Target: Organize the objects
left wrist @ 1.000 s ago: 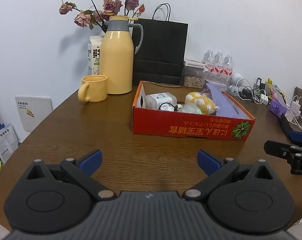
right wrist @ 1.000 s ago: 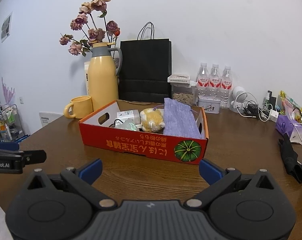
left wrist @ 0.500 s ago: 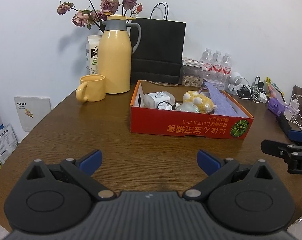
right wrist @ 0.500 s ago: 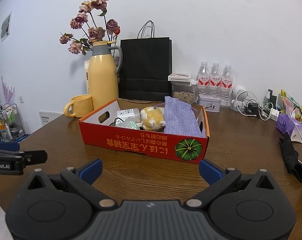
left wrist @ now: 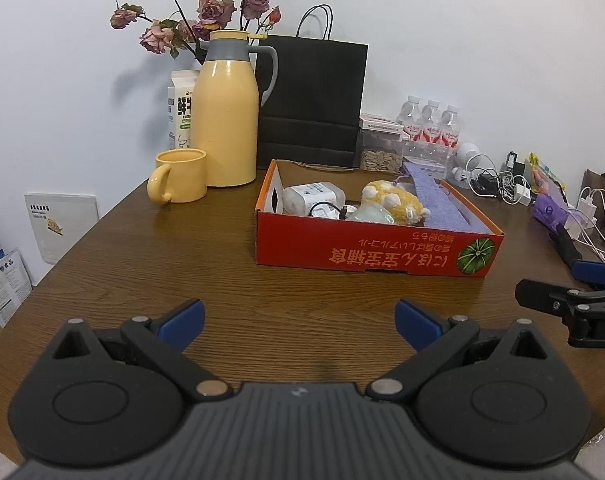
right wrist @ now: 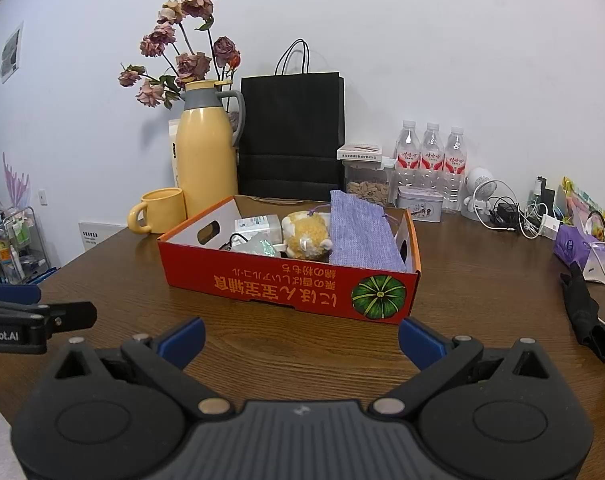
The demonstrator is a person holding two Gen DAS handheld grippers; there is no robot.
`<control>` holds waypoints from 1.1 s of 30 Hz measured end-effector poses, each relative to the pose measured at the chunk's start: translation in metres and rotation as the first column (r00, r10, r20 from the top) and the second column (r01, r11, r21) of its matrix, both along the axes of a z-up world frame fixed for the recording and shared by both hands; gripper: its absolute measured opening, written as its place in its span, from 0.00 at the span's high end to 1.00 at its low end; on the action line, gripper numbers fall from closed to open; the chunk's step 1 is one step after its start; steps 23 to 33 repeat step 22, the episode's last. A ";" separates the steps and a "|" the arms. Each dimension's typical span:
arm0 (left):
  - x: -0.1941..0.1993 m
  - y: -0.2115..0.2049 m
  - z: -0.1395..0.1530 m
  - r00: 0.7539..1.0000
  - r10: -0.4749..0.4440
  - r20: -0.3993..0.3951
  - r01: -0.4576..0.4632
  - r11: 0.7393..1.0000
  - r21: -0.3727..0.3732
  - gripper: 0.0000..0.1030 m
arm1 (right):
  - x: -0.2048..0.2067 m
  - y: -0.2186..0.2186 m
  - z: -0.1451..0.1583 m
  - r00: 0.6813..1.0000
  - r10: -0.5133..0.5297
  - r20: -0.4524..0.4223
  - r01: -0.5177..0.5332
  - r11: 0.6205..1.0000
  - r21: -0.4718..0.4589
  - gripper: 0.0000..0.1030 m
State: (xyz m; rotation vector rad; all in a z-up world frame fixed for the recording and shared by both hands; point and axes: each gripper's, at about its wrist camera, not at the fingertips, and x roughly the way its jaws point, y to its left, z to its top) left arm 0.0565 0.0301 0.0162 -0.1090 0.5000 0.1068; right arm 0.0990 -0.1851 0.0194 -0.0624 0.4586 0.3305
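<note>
Both the left gripper [left wrist: 298, 316] and the right gripper [right wrist: 300, 334] hover empty with fingers wide apart before the red box [left wrist: 366, 250], which holds a plush toy [left wrist: 394, 202], purple pouch [right wrist: 360, 236] and white packet [left wrist: 314, 196], a scene fitting either sorting about to start or just finished.

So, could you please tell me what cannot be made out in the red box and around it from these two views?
- Floor of the red box: both views, hidden by its front wall and contents.
- Item under the plush toy and purple pouch: hidden by them.
- White packet print: left wrist view, too small.
- Milk carton: mostly behind the yellow flask.
- Right tongs: left wrist view, cut off by the edge.
</note>
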 end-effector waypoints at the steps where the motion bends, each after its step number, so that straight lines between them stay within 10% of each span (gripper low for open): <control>1: 0.000 0.000 0.000 1.000 -0.001 0.000 0.001 1.000 0.001 0.00 | 0.000 0.000 -0.001 1.000 0.000 -0.001 0.000 1.000 0.000 0.00; 33: -0.002 -0.003 0.000 0.999 -0.041 0.012 0.041 0.999 -0.027 0.00 | 0.000 0.001 -0.007 1.000 -0.002 -0.006 0.002 1.000 0.001 0.00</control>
